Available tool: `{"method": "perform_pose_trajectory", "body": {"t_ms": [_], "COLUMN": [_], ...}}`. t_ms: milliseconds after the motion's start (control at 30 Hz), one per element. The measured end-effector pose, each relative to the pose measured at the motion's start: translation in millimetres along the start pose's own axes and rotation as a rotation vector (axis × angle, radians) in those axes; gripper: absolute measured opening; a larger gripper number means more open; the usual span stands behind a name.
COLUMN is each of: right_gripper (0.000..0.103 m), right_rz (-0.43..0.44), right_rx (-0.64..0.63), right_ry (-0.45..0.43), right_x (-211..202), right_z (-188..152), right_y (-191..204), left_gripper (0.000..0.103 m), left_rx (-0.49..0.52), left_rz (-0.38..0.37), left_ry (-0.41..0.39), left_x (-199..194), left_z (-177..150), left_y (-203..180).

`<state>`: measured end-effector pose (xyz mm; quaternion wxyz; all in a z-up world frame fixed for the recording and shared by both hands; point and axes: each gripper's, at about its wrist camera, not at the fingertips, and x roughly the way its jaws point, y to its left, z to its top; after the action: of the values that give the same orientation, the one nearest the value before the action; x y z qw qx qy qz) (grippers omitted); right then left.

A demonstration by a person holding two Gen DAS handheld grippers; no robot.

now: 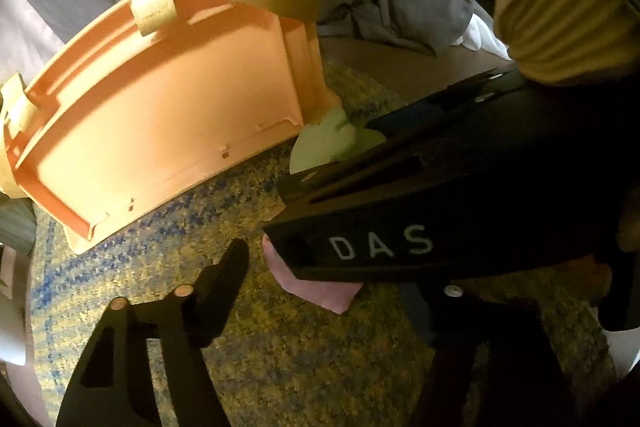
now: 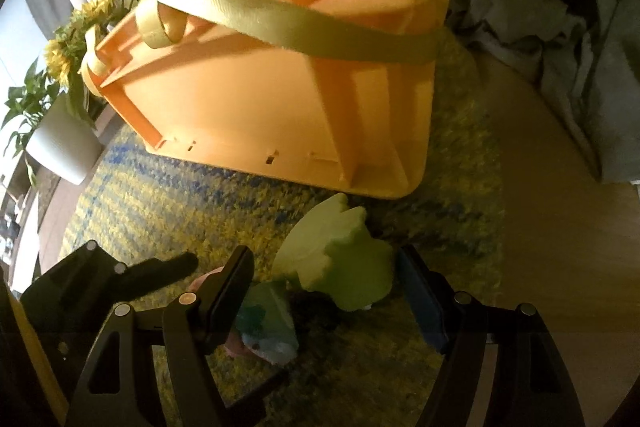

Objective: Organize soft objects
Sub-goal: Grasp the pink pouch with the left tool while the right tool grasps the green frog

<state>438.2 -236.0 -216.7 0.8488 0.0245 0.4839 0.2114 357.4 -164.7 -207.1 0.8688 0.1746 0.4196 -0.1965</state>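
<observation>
The right tongs (image 2: 326, 281) hang spread wide over the rug (image 2: 168, 195), tilted downward. A pale green foam shape (image 2: 340, 259) sits between their pads, close against the blue pad on one side and clear of the other. Just under the near finger lies a small teal and white soft thing (image 2: 268, 331), with a bit of pink cloth (image 1: 320, 293) beside it.

The left tongs (image 2: 160, 273) come in alongside at the same low angle. Only one of their fingers (image 1: 226, 275) shows plainly, because the right tool's black body crosses in front of the other, so I cannot tell whether they are spread or pinching. A hand in a ribbed yellow glove (image 1: 560, 15) is up behind that black body.

Beyond the foam shape, nearly touching it, an orange plastic basket (image 2: 248, 99) lies tipped on the rug, its yellow strap (image 2: 296, 23) draped across it. Farther back lie a heap of grey clothes (image 2: 532, 15), a white potted plant (image 2: 60, 147) and some sunflowers (image 2: 64, 55).
</observation>
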Motion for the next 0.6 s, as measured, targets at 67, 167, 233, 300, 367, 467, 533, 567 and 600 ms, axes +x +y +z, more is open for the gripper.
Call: {"method": "perform_pose_trajectory", "body": {"t_ms": [67,167,233,300,367,467,533,567,600], "right_gripper": [0.073,0.070,0.067,0.066,0.066,0.066,0.066,0.066,0.066], "right_rz": [-0.008,-0.015,-0.021,-0.018,-0.019,-0.021,-0.037,-0.046,-0.062], "right_rx": [-0.004,-0.007,-0.001,0.000,0.002,0.021,0.030,0.035,0.044], "right_ry": [0.003,0.017,0.012,0.005,-0.001,-0.016,-0.030,-0.037,-0.051], "right_x": [1.4,5.7,6.1,5.0,3.6,-3.4,-10.8,-13.7,-18.1], "right_z": [1.0,1.6,1.4,0.9,0.1,-1.1,-2.4,-3.0,-4.0], "right_y": [1.0,1.4,0.2,0.1,0.6,0.4,-1.0,-1.9,-2.8], "left_gripper": [0.059,0.052,0.050,0.049,0.049,0.049,0.048,0.048,0.048], "left_rx": [-0.009,-0.006,-0.002,-0.004,-0.003,-0.008,-0.014,-0.020,-0.024], "left_rz": [-0.026,-0.036,-0.030,-0.033,-0.034,-0.038,-0.032,-0.030,-0.030], "left_ry": [0.013,0.014,0.010,0.009,0.009,0.005,0.001,-0.002,-0.004], "left_x": [3.3,3.3,3.0,2.0,-0.2,-4.1,-7.7,-11.2,-13.8], "left_z": [0.0,-0.4,-0.2,-1.1,-2.3,-3.4,-5.3,-7.6,-9.1], "left_y": [1.3,-0.3,-1.0,-1.2,-1.5,-1.9,-2.0,-1.3,-0.5]}}
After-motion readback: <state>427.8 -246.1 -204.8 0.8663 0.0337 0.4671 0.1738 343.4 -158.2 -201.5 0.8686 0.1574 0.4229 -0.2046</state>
